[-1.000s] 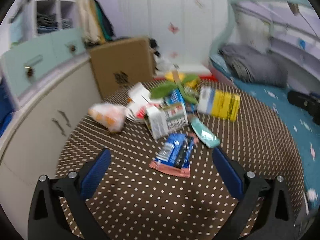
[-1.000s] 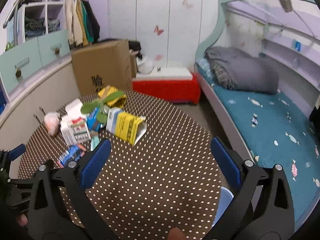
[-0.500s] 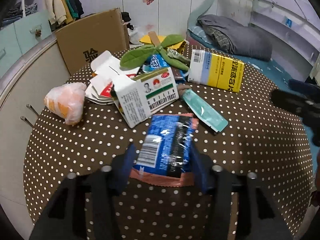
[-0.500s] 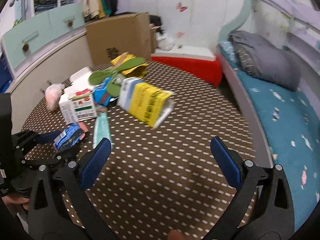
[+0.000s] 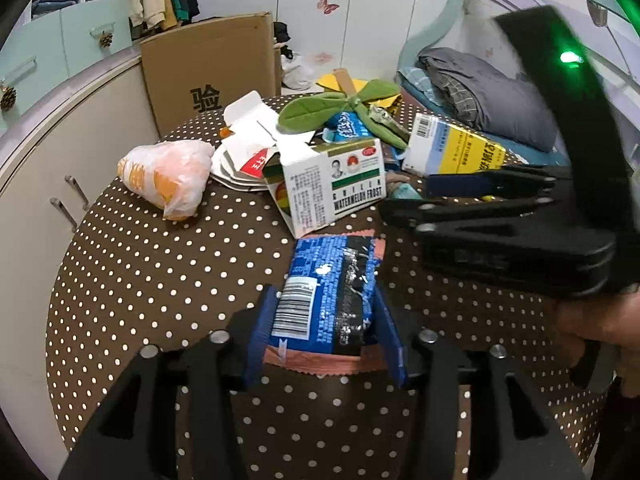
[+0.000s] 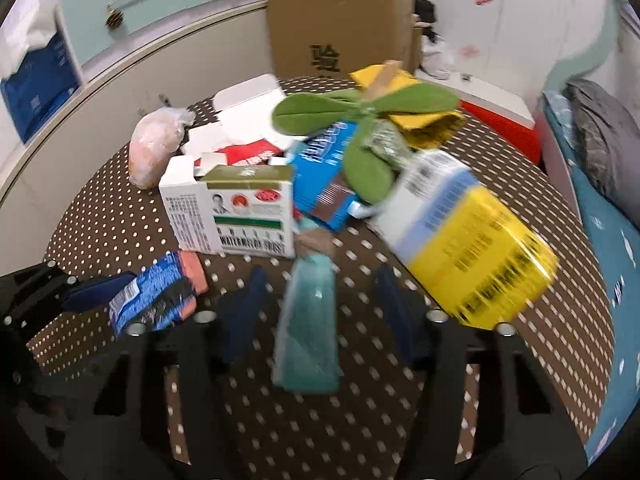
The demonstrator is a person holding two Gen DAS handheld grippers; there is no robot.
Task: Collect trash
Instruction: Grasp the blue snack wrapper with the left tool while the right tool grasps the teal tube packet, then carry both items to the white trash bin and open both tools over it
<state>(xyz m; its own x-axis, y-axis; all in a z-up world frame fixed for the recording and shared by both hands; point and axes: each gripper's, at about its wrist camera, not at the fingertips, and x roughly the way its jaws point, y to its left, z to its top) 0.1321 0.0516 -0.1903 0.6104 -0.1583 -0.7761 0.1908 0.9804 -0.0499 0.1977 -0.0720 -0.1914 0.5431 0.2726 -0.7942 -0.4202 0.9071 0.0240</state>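
On the brown dotted tablecloth (image 5: 168, 280) lies a pile of trash. My left gripper (image 5: 324, 300) is shut on a blue snack wrapper (image 5: 332, 264), with a pad pressing on each long edge. From the right wrist view the same wrapper (image 6: 156, 300) shows in that gripper (image 6: 96, 296) at the left. My right gripper (image 6: 320, 280) straddles a teal packet (image 6: 308, 340). Its jaws are closing, and a gap remains on both sides of the packet. In the left wrist view the right gripper (image 5: 404, 200) reaches in from the right, held by a hand (image 5: 600, 320).
A white Watermelon Frost box (image 5: 336, 188), a yellow and blue carton (image 6: 472, 248), an orange plastic bag (image 5: 168, 172) and green felt leaves (image 5: 340, 104) crowd the far half of the table. A cardboard box (image 5: 208, 72) stands behind, cabinets left, a bed (image 6: 600, 208) right.
My left gripper dropped onto the blue wrapper and shut on it. The right gripper swung left and down over the teal packet, and its jaws have narrowed.
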